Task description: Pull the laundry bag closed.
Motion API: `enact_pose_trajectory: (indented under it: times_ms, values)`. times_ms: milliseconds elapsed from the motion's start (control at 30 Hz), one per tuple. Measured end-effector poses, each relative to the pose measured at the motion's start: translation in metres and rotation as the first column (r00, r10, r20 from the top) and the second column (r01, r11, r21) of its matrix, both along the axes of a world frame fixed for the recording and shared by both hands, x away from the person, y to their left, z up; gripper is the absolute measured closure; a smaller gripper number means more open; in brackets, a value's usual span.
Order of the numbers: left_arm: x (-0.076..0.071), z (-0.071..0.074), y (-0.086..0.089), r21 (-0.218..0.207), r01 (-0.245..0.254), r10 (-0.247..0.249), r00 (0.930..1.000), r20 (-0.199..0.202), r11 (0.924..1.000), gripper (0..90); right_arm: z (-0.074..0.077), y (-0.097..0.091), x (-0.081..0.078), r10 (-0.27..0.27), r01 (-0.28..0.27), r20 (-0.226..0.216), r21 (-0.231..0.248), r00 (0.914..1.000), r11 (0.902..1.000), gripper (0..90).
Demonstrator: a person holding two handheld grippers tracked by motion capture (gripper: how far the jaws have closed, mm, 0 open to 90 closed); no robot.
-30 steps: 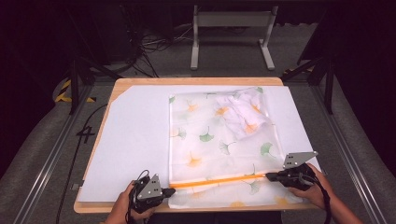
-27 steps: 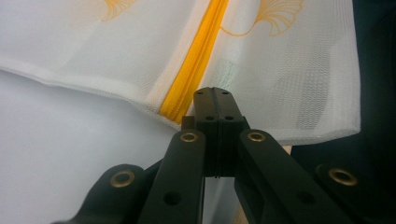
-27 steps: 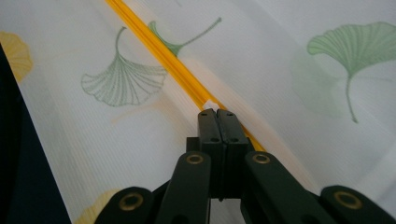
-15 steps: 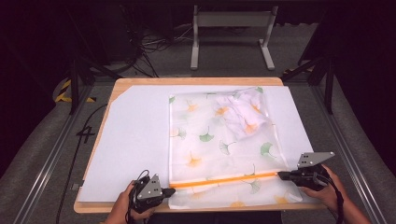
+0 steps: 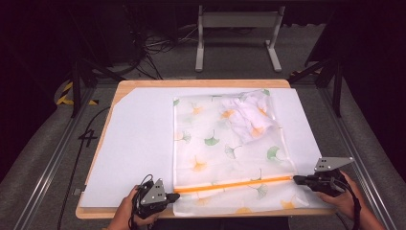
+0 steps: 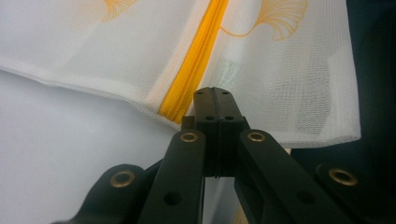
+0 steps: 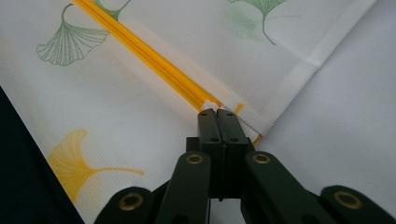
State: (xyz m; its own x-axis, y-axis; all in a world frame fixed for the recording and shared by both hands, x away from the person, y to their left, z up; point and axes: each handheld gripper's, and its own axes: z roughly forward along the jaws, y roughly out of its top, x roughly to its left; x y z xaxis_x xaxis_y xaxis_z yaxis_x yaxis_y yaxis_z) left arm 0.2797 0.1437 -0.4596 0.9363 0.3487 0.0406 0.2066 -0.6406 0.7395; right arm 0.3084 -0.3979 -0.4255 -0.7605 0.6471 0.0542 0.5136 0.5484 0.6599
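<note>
A white mesh bag [image 5: 225,143] printed with ginkgo leaves lies flat on a white sheet [image 5: 139,143]. A crumpled white cloth [image 5: 246,115] sits inside its far right corner. An orange zipper [image 5: 234,184] runs across the bag's near end. My left gripper [image 5: 176,195] is shut on the bag's edge at the zipper's left end; in the left gripper view its tips [image 6: 213,91] pinch the mesh [image 6: 289,70] beside the zipper [image 6: 198,56]. My right gripper [image 5: 296,179] is shut at the zipper's right end; its tips [image 7: 217,112] clamp a small white tab where the zipper [image 7: 149,58] stops.
The white sheet covers a wooden table [image 5: 201,83], whose front edge is just below both hands. Dark floor, cables [image 5: 158,45] and a grey metal stand [image 5: 237,19] lie beyond the far edge. Metal rails [image 5: 52,158] flank the table.
My right gripper has slid to the right along the zipper line to the bag's right edge. The left gripper has stayed put.
</note>
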Motion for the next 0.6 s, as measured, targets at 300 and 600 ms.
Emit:
enact_pose_trajectory:
  times_ms: [300,600]
  values:
    - [-0.001,0.0,0.003,-0.014,0.0,0.0,0.9999,0.011,0.9999,90.0,0.003,0.002,-0.003,-0.005,0.004,0.036,0.009,0.9993,1.0,90.0]
    - [0.0,0.011,0.029,-0.087,-0.093,0.098,0.9936,0.056,0.9919,90.0,0.016,0.005,-0.012,-0.023,0.016,0.133,0.057,0.9909,0.9983,77.4]
